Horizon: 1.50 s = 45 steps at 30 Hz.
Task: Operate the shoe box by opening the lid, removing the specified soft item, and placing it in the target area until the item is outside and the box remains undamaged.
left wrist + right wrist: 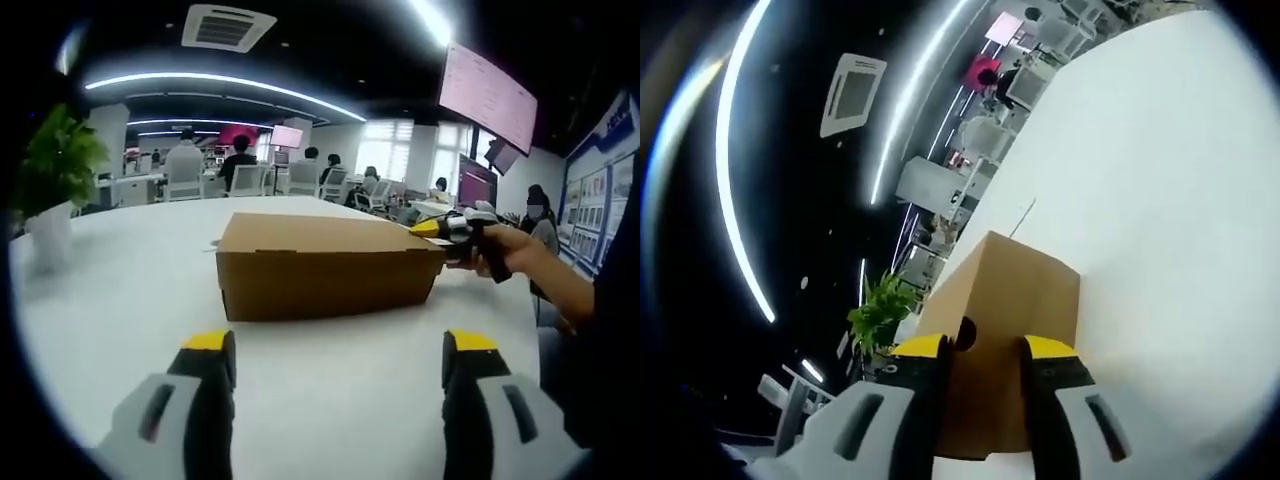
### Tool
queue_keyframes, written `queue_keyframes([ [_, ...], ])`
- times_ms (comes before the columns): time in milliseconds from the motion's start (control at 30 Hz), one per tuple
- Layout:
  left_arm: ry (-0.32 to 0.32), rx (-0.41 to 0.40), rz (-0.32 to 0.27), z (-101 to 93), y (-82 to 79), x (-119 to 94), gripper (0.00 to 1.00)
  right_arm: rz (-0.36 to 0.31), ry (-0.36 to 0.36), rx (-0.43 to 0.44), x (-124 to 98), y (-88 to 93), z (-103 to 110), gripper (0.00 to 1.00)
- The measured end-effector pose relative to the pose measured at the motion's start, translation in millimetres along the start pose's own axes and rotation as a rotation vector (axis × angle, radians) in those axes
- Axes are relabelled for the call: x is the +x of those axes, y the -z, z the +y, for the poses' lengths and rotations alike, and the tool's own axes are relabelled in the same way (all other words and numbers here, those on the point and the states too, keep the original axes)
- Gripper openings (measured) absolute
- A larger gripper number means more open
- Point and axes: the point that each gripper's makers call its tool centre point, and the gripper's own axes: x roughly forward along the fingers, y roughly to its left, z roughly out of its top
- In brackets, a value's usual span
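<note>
A brown cardboard shoe box (pixel 320 265) lies on the white table (pixel 120 330) with its lid down. My left gripper (pixel 340 350) hangs open in front of the box's long side, a little short of it, nothing between its yellow tips. From the right a hand holds my right gripper (pixel 450 228) at the box's top right corner. In the right gripper view the box's end wall (pixel 1040 300) has a round hole (pixel 965 333). There my right gripper (pixel 985 350) is narrowed on the lid's end edge, one jaw over the lid, the other against the end wall.
A potted green plant (pixel 55 165) in a white pot stands at the table's left; it also appears as the plant (pixel 880 312) past the box. People sit at desks (pixel 240 165) behind the table. A person's sleeve (pixel 600 330) fills the right side.
</note>
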Motion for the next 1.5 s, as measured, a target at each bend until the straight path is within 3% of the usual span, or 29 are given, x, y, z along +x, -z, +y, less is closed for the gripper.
queue_keyframes([
  [600, 0.006, -0.031, 0.019, -1.3, 3.4, 2, 0.89, -0.006, -0.008, 0.000, 0, 2.5, 3, 0.28],
  [1033, -0.006, -0.113, -0.036, 10.4, -14.8, -4, 0.89, -0.005, -0.008, -0.008, -1, 2.3, 2, 0.28],
  [1233, 0.031, -0.133, -0.061, 12.7, -32.4, 0, 0.88, -0.013, -0.010, -0.009, -1, 2.2, 2, 0.28],
  [1500, 0.003, -0.154, -0.052, 27.0, -39.6, 3, 0.88, -0.013, -0.015, -0.010, -1, 2.6, 3, 0.28],
])
